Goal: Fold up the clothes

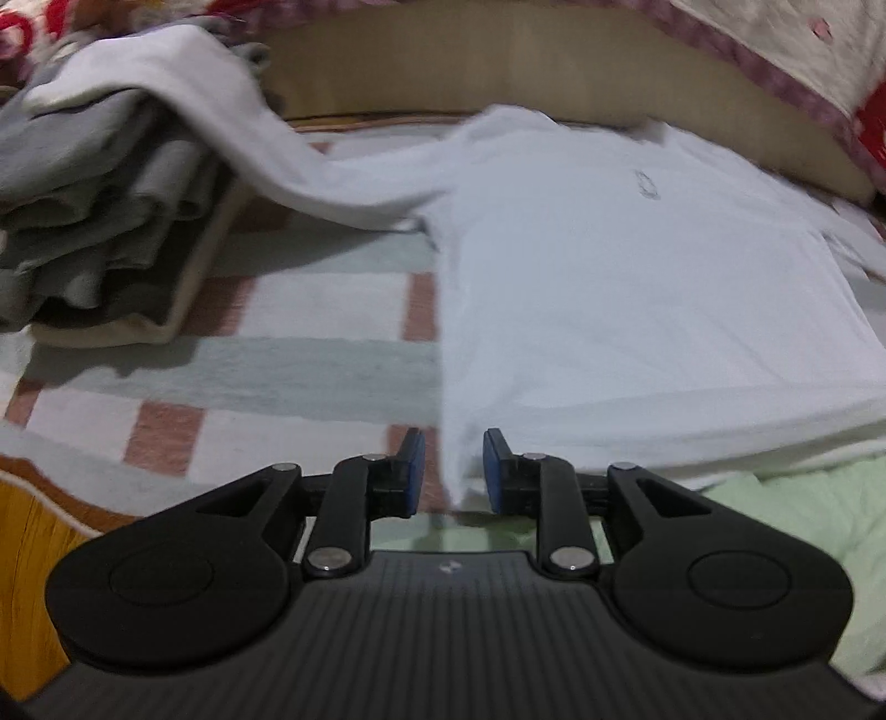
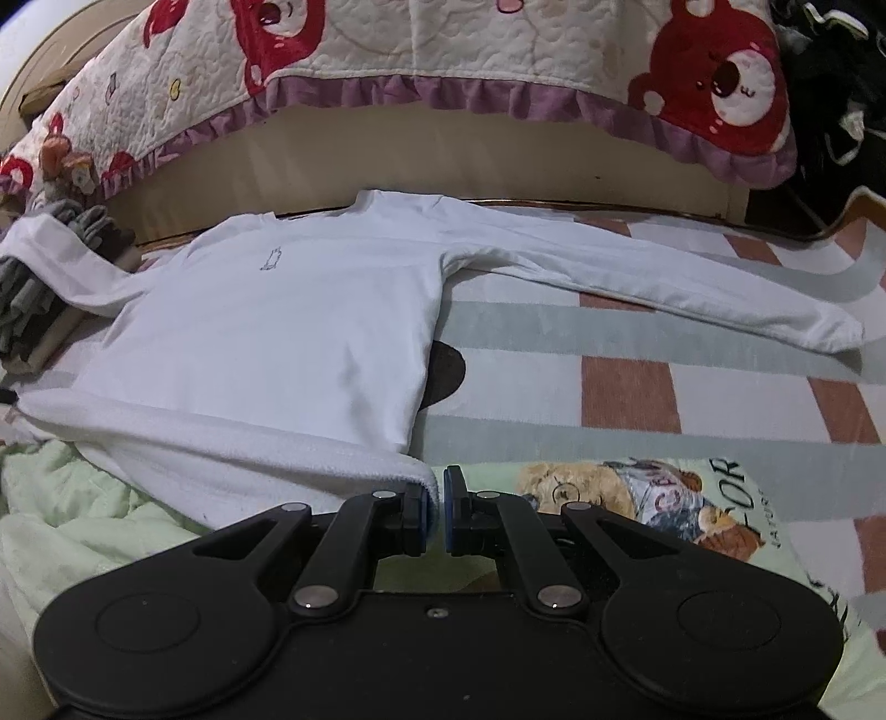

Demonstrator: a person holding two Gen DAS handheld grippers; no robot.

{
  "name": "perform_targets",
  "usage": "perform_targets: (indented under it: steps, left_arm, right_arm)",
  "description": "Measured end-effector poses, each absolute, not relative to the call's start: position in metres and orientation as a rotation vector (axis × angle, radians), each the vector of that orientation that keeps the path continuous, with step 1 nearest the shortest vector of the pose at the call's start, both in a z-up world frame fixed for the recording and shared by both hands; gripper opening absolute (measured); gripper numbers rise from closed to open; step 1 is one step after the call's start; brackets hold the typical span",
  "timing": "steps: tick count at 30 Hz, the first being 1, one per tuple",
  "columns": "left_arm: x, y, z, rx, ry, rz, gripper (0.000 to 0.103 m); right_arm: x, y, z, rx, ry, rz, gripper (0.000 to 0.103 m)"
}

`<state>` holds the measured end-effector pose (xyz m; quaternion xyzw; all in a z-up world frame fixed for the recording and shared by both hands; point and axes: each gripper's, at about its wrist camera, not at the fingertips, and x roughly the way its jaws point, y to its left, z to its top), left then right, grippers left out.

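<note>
A white long-sleeved shirt lies flat on the striped bed, chest up, hem toward me; it also shows in the right wrist view. Its left sleeve drapes over a pile of clothes. Its right sleeve stretches out flat to the right. My left gripper is open, and the shirt's lower left hem corner hangs between its blue pads. My right gripper is shut on the turned-over lower right hem corner.
A pile of folded grey clothes sits at the left. A pale green blanket with a bear print lies along the near edge. A quilt with red bears hangs over the headboard. The wooden bed edge is at lower left.
</note>
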<state>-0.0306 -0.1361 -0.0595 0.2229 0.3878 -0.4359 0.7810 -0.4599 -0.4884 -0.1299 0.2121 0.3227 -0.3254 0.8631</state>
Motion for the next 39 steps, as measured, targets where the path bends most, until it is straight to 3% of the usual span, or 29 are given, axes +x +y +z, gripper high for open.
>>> perform_targets:
  steps: [2, 5, 11, 16, 17, 19, 24, 30, 31, 34, 39]
  left_arm:
    - [-0.030, -0.134, -0.060, 0.469, 0.849, -0.991, 0.025]
    - [-0.035, -0.135, -0.064, 0.450, 0.882, -1.058, 0.042]
    - [-0.028, -0.150, -0.068, 0.390, 0.918, -1.060, 0.043]
    - [-0.030, -0.171, -0.073, 0.383, 0.915, -1.061, 0.051]
    - [-0.031, -0.176, -0.076, 0.396, 0.908, -1.047, 0.049]
    - [-0.033, -0.186, -0.082, 0.423, 0.892, -1.018, 0.006]
    - [-0.040, -0.176, -0.061, 0.393, 0.789, -0.985, 0.005]
    - [-0.059, -0.145, -0.028, 0.352, 0.718, -0.959, 0.005]
    - [-0.060, -0.144, -0.026, 0.354, 0.718, -0.955, 0.005]
    - [-0.064, -0.136, -0.015, 0.364, 0.726, -0.942, 0.005]
    - [-0.067, -0.096, 0.025, 0.316, 0.749, -0.937, 0.005]
  right_arm:
    - [-0.459, -0.491, -0.131, 0.451, 0.680, -0.682, 0.005]
    - [-0.457, -0.494, -0.133, 0.459, 0.683, -0.679, 0.005]
    - [-0.454, -0.493, -0.132, 0.438, 0.683, -0.675, 0.005]
    - [-0.455, -0.488, -0.125, 0.409, 0.671, -0.667, 0.005]
    - [-0.455, -0.487, -0.124, 0.405, 0.666, -0.663, 0.005]
    - [-0.457, -0.487, -0.120, 0.405, 0.651, -0.653, 0.005]
    - [-0.465, -0.484, -0.115, 0.419, 0.629, -0.621, 0.005]
    - [-0.465, -0.494, -0.135, 0.528, 0.631, -0.576, 0.026]
    - [-0.463, -0.499, -0.142, 0.552, 0.631, -0.569, 0.026]
    - [-0.462, -0.511, -0.142, 0.632, 0.604, -0.535, 0.005]
    - [-0.507, -0.481, -0.048, 0.645, 0.371, -0.341, 0.004]
